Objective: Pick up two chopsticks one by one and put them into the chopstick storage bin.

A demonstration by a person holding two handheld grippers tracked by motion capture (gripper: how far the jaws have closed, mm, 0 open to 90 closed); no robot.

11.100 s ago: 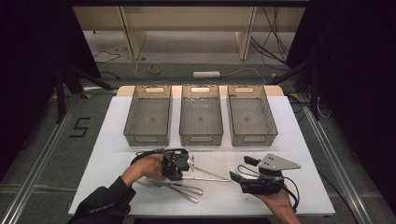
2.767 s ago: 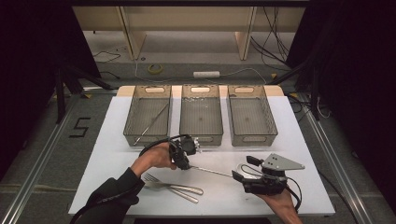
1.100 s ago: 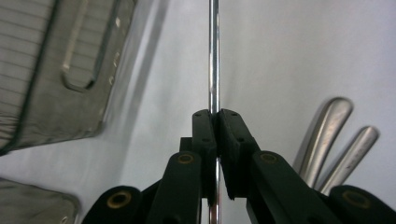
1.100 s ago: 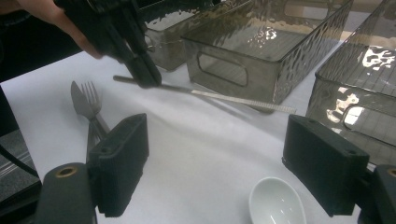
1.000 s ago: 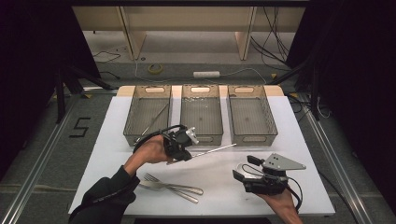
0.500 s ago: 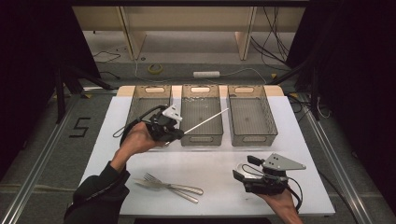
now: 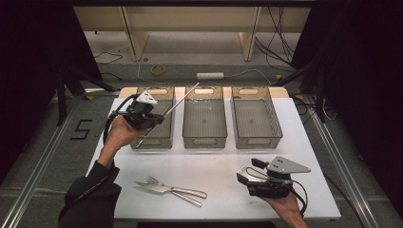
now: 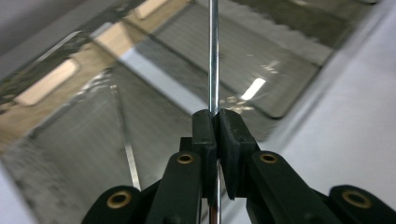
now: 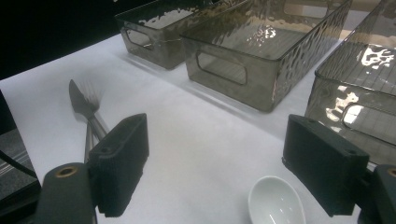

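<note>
One legible mark: a dark numeral "5" (image 7: 81, 129) on the grey floor left of the white table (image 7: 223, 166). No other text or labels can be read.

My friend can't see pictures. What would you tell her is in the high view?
The left gripper holds a thin metal rod over the left bin, the first of three in a row on a white table. A second rod already lies in that bin. Near the front lie a fork and knife, and the right gripper rests open.

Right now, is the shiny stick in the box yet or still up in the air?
In the air. The left hand-held gripper pinches the metal stick, slanted above the left bin.
</note>
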